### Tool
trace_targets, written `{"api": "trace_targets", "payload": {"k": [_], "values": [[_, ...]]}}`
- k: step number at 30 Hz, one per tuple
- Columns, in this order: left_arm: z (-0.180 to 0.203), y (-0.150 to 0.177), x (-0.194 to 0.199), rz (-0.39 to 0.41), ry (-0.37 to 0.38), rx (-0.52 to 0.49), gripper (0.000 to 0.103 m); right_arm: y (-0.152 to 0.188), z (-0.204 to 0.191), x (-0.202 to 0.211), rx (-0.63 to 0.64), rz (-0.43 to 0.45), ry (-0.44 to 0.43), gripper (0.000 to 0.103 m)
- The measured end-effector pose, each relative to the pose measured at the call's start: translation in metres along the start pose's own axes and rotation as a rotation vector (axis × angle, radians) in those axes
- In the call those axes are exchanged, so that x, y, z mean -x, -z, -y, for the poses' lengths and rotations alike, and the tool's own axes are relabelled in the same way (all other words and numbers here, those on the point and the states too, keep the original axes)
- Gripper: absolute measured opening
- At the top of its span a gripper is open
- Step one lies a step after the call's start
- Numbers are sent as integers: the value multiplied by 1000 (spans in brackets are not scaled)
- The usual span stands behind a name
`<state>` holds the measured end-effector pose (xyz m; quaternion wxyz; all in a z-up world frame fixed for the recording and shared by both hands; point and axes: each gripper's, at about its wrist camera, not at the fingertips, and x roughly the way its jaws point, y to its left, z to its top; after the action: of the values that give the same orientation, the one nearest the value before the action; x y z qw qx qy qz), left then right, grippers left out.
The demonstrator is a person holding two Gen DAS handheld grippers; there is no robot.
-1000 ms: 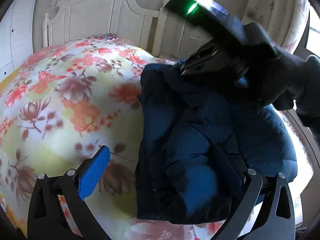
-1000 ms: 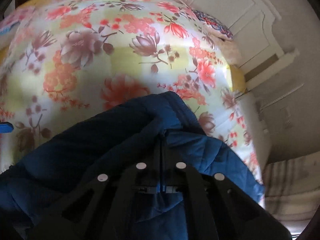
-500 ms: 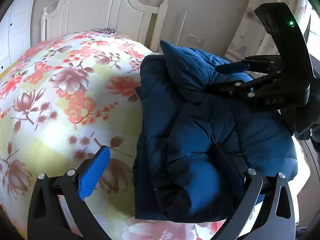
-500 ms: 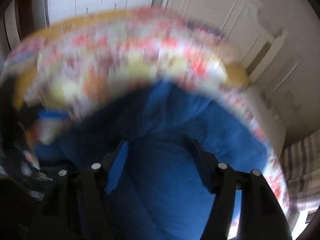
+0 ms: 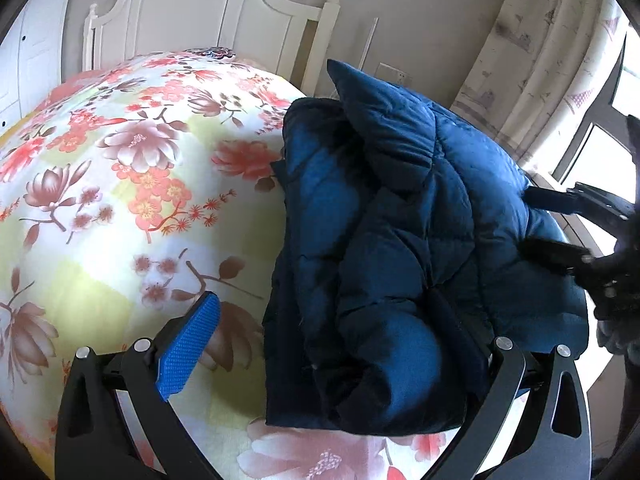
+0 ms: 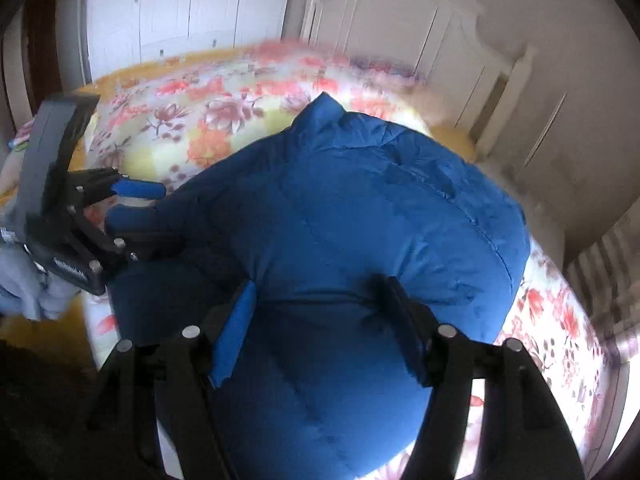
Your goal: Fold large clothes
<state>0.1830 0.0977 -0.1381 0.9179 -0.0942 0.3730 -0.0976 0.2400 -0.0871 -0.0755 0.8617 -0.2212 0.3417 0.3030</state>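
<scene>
Left gripper (image 5: 332, 344): black angular frame, silver round screws, blue dimpled pads. Right gripper (image 6: 320, 332): same black frame, silver screws, blue pads. Grey sleeve (image 6: 20, 276) behind the left one.

puffy blue quilted jacket (image 5: 400, 248), folded into a bundle, lying on floral bedspread (image 5: 120, 184)

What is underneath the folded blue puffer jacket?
The jacket lies on a floral bedspread, visible around it. Whatever is directly beneath the jacket is covered.
</scene>
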Motion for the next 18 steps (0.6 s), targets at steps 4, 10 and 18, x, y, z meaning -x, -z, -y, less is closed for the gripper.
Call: {"api": "trace_targets", "payload": {"k": [4, 10, 18], "values": [[4, 2, 8, 9, -31, -13, 99, 12, 0, 40, -74, 95, 51, 65], [5, -5, 19, 19, -53, -4, 98, 66, 6, 50, -180, 101, 46, 71], [79, -81, 70, 228, -126, -246, 98, 91, 16, 37, -325, 152, -10, 79]]}}
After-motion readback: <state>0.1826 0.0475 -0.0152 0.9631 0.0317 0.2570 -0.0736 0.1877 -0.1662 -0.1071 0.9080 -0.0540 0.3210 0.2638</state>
